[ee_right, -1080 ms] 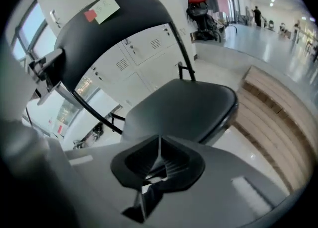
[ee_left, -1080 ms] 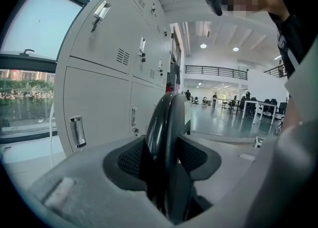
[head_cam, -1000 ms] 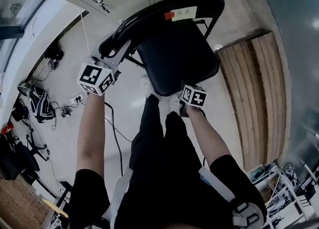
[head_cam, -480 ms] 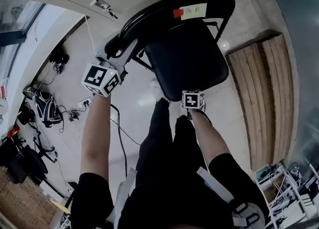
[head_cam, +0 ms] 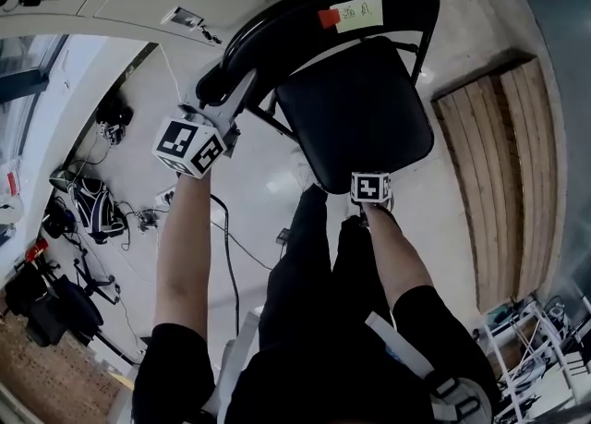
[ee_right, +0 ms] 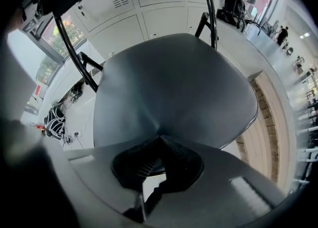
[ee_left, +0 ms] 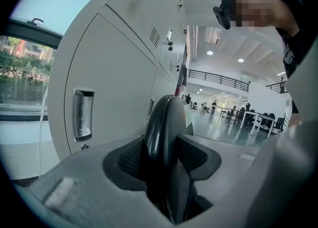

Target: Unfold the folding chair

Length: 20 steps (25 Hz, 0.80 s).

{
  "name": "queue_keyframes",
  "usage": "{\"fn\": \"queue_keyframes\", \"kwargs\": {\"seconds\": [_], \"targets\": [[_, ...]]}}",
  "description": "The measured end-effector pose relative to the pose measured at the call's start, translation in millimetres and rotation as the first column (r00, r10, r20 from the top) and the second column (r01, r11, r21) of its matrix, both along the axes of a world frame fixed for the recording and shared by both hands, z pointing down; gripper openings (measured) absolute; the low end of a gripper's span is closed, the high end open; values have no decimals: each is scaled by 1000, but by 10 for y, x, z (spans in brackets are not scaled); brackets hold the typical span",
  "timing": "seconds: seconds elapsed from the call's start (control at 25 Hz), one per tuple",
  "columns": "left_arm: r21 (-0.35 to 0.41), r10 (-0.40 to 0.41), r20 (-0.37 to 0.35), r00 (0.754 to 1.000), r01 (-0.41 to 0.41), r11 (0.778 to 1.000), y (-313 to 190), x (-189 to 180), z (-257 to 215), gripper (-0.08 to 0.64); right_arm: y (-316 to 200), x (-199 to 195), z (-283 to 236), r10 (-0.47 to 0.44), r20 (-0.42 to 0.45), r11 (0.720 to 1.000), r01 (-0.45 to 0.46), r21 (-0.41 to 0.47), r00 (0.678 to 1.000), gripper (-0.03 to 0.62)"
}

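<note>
Left gripper view: chair backrest (ee_left: 167, 117) clamped in the left hand-held gripper (ee_left: 163, 155).

Pale note (head_cam: 358, 13) on chair backrest (head_cam: 286, 23), right of left tool (head_cam: 224, 99); handwriting unreadable.

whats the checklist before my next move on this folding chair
1. Left gripper hold on the backrest: ok, pads clamp it from both sides.
2. Right gripper jaws: ok, shut, with the tips against the seat at its front edge.
3. Seat fully down and seated in the frame: cannot tell, the hinges are not in view.
4. Chair legs planted on the floor: cannot tell, hidden under the seat.
5. Feet clear of the frame: cannot tell, a white shoe shows right by the seat's front corner.
</note>
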<state>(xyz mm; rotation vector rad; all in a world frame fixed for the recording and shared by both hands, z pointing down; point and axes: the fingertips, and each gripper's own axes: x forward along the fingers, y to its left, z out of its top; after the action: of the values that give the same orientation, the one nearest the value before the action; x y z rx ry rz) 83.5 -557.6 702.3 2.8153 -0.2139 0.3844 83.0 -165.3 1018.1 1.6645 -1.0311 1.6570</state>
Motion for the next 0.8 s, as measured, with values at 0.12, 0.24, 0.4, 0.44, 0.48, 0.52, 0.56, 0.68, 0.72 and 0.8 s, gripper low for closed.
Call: {"fn": "queue_keyframes", "kwargs": {"seconds": [0.12, 0.24, 0.4, 0.44, 0.48, 0.52, 0.56, 0.68, 0.72, 0.8], "targets": [[-14, 4, 0, 1000, -4, 1000, -53, 19, 86, 198, 33, -26, 103, 0, 5, 1000, 0, -23, 1000, 6], [-32, -2, -6, 1000, 1, 999, -121, 3, 172, 199, 55, -66, 184, 7, 27, 999, -5, -50, 1000, 6], [-60, -10, -33, 999, 8, 998, -163, -9, 248, 199, 93, -95, 275, -10, 36, 997, 13, -73, 999, 6], [-71, -14, -46, 999, 11, 997, -162, -17, 265, 199, 113, -92, 277, -11, 31, 997, 14, -80, 999, 6], [-80, -21, -59, 998, 16, 997, -161, -26, 277, 199, 137, -84, 270, -14, 21, 996, 16, -91, 1000, 6], [-86, -28, -68, 997, 22, 996, -162, -33, 282, 201, 150, -80, 265, -19, 12, 995, 20, -96, 1000, 6], [-92, -35, -72, 997, 28, 995, -162, -33, 280, 201, 139, -87, 269, -25, 9, 996, 26, -90, 1000, 6], [-99, -40, -54, 998, 35, 994, -159, -19, 268, 210, 79, -92, 232, -36, 18, 997, 37, -64, 999, 6], [-85, -42, -38, 998, 39, 996, -161, -24, 268, 213, 43, -85, 179, -36, 20, 998, 37, -47, 999, 6], [-39, -55, 1, 998, 55, 998, -168, -52, 259, 219, -77, -64, 35, -40, 19, 999, 39, 12, 999, 6]]}}
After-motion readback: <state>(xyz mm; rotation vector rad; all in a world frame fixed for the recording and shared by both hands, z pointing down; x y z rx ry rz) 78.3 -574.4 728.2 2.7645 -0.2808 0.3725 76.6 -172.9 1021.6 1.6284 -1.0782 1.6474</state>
